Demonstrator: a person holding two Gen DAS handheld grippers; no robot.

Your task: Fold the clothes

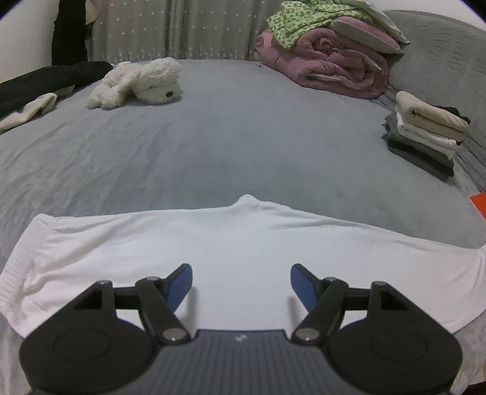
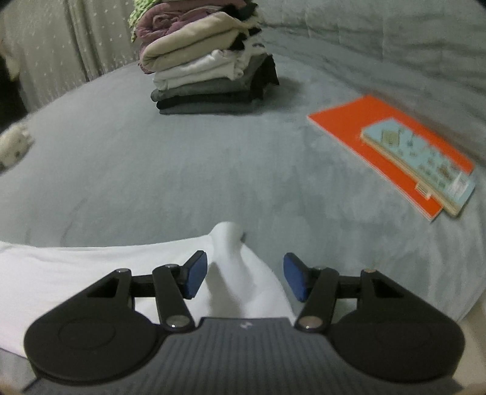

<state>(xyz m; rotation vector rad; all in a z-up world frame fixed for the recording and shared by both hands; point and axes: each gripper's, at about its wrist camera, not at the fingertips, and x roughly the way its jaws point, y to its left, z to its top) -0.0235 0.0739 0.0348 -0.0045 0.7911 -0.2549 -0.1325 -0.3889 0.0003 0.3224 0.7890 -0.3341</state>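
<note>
Left wrist view: left tongs [image 1: 241,284] level and low over the white knit garment [image 1: 212,243], pointing across the grey-sheeted bed [image 1: 212,145] toward the starred grey curtain [image 1: 170,30]. Jaws spread wide, blue pads [image 1: 182,284] clear of the cloth, nothing held. Garment lies flat on the near edge of the bed, long axis left to right across the view; ribbed cuff end at far left, a small peak in its far edge pointing toward the curtain. Beyond the garment, to the left: fluffy white plush dog [image 1: 142,83] on its side. Left of the dog: dark clothing [image 1: 51,79] and a cream piece. Beyond the garment, to the right: rolled mauve quilt [image 1: 331,65] with a green patterned cloth [image 1: 300,22] on top. Nearer than the quilt: stack of folded clothes, beige on top, grey and black below [image 1: 425,133].

Right wrist view: right tongs [image 2: 245,275] also level and low, over the right end of the white garment. Jaws wide apart; a raised fold of the white cloth [image 2: 231,261] runs away from the camera between the pads, touching neither as far as visible. Rest of the garment extends left of the tongs. Beyond the garment, straight ahead: the folded stack. Beyond it to the right: flat orange book [image 2: 358,127] with a pale blue picture book [image 2: 419,158] lying on it, slightly blurred.
</note>
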